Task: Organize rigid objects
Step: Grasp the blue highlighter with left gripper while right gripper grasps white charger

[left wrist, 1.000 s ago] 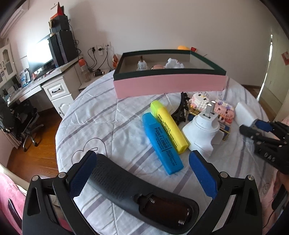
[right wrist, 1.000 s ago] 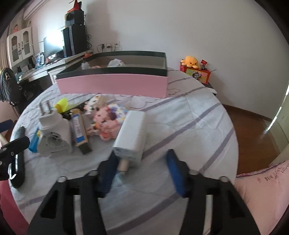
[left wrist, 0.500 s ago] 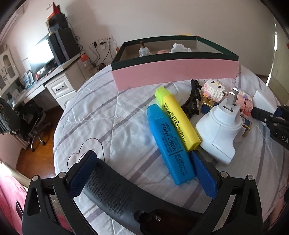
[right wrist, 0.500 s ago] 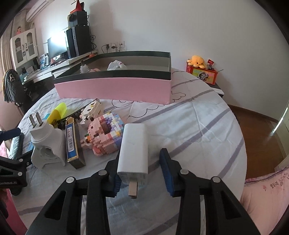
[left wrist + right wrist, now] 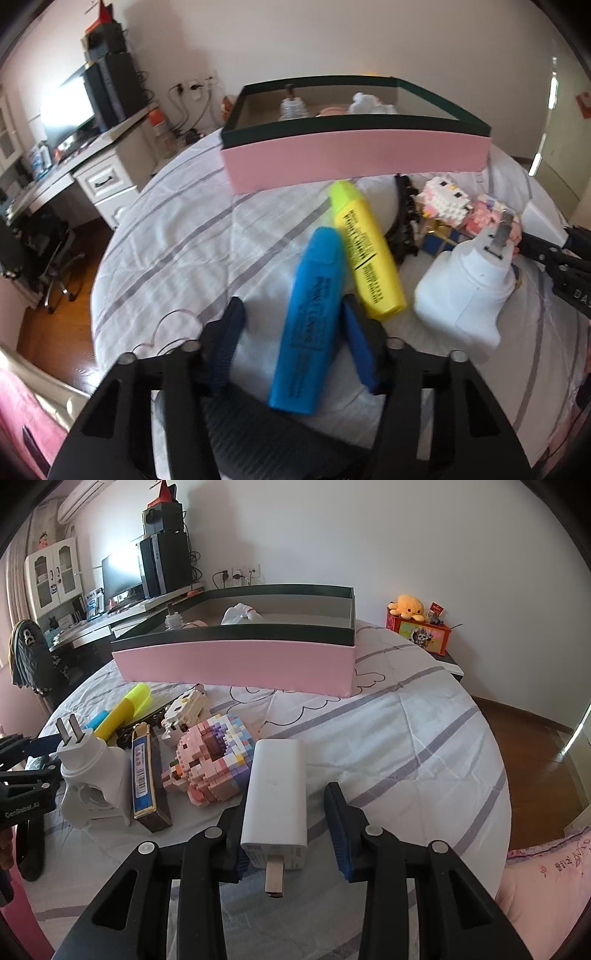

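A blue highlighter [image 5: 309, 321] lies on the striped tablecloth between the pads of my left gripper [image 5: 291, 343]. The jaws stand partly closed around it, with a gap on the left side. A yellow highlighter [image 5: 364, 254] lies just right of it. My right gripper [image 5: 284, 830] straddles a white power bank [image 5: 275, 794]. Its left pad is close to the bank and its right pad stands apart. The pink box with a dark rim [image 5: 354, 162] stands behind; it also shows in the right wrist view [image 5: 236, 661].
A white plug adapter [image 5: 465, 291], a black hair comb [image 5: 404, 225], pixel-block figures [image 5: 210, 764] and a thin blue box [image 5: 146, 775] lie between the grippers. A black curved device [image 5: 266, 435] lies under my left gripper. A bottle [image 5: 291, 105] and white item are in the box.
My left gripper moved forward and its jaws narrowed around the blue highlighter. My right gripper moved up to the white power bank and narrowed around it.
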The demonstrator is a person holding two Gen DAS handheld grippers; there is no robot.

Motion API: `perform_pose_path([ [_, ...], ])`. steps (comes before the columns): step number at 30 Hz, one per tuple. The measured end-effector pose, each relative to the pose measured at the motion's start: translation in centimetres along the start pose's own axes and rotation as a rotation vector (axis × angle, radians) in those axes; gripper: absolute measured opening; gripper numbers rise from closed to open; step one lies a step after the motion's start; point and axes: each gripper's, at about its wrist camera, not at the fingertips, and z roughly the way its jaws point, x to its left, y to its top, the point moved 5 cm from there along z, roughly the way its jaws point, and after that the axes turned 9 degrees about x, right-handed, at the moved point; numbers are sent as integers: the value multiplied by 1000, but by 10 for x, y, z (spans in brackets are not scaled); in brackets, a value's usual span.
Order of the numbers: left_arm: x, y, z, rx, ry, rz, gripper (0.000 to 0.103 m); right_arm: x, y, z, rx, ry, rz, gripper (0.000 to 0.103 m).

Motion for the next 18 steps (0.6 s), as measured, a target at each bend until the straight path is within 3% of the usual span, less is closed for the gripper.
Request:
perform_pose_path([
  [2,-4,1,0,-10,-44,7,28,0,1,0,1,-3,2,36],
  [5,-8,2,0,-30,-31,30,27,1,1,0,0,-6,-5,35],
  [7,-7,2,-2,-35,-43,19,27,1,0,-1,-8,7,-8,23],
  [18,1,0,-25,-78,-78,3,27,0,1,-16,-27,48,11,23],
])
